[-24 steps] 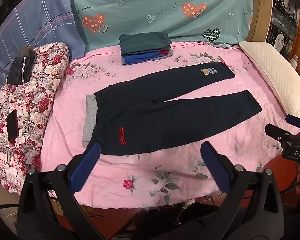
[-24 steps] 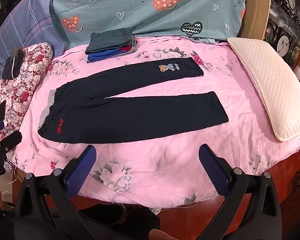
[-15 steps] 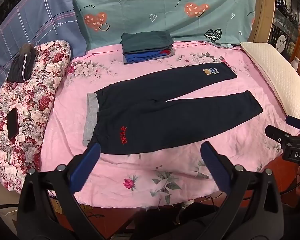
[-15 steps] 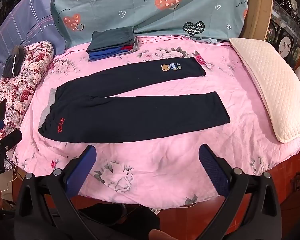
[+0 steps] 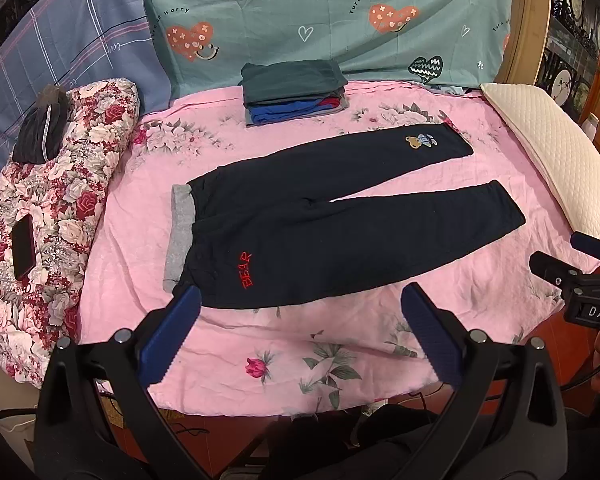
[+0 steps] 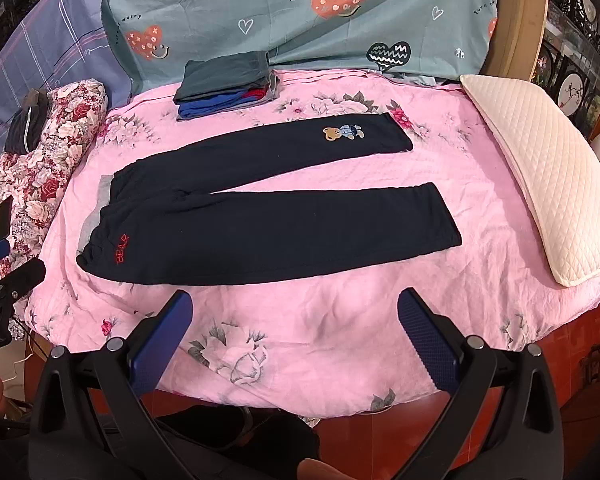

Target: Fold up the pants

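Dark navy pants (image 5: 332,232) lie flat on the pink floral bed sheet (image 5: 260,360), waist with grey band to the left, both legs spread to the right; they also show in the right wrist view (image 6: 268,232). Red "BEAR" lettering sits near the waist and a bear patch on the far leg. My left gripper (image 5: 300,312) is open and empty, just short of the pants' near edge by the waist. My right gripper (image 6: 294,316) is open and empty, over the sheet in front of the near leg.
A stack of folded clothes (image 5: 292,92) lies at the back of the bed. A white quilted pillow (image 5: 552,160) lies on the right. A floral quilt roll (image 5: 48,216) with a phone (image 5: 22,246) and a dark pouch sits on the left.
Both grippers have edged slightly forward toward the bed; the pants sit a little lower and larger in both views. Jaws stay open and the pants have not moved.
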Tool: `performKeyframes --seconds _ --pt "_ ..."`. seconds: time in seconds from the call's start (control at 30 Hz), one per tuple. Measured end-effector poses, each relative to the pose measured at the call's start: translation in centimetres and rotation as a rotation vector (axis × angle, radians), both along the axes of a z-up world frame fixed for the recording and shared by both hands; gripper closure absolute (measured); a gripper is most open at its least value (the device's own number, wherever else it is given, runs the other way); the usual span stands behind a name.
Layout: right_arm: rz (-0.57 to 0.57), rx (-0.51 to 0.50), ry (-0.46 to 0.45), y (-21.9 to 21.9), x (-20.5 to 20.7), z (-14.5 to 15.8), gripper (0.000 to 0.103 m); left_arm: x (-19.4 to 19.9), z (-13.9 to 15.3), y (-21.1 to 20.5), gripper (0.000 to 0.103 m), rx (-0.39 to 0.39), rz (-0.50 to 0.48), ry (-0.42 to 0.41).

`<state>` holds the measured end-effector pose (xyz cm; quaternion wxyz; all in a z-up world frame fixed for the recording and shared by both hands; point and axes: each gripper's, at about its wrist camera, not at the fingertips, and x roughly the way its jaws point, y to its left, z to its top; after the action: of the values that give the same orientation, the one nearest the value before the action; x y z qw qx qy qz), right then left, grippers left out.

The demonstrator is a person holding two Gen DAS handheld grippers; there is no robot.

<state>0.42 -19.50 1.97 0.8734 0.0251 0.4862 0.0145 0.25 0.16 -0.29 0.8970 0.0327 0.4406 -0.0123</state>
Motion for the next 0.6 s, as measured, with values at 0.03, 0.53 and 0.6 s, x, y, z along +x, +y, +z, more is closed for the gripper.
performKeyframes --seconds 0.03,0.53,0.6 --pt "0.002 0.000 0.000 0.05 -0.01 -0.01 0.001 0.04 0.01 -0.07 0.002 0.001 0.000 0.001" --pt "0.003 -0.002 0.008 0.10 0.18 -0.08 0.001 0.48 -0.44 0.10 0.002 -0.008 0.004 0.013" --pt "0.005 -0.003 0.010 0.14 0.32 -0.12 0.001 0.47 -0.42 0.11 0.002 -0.008 0.004 0.013"
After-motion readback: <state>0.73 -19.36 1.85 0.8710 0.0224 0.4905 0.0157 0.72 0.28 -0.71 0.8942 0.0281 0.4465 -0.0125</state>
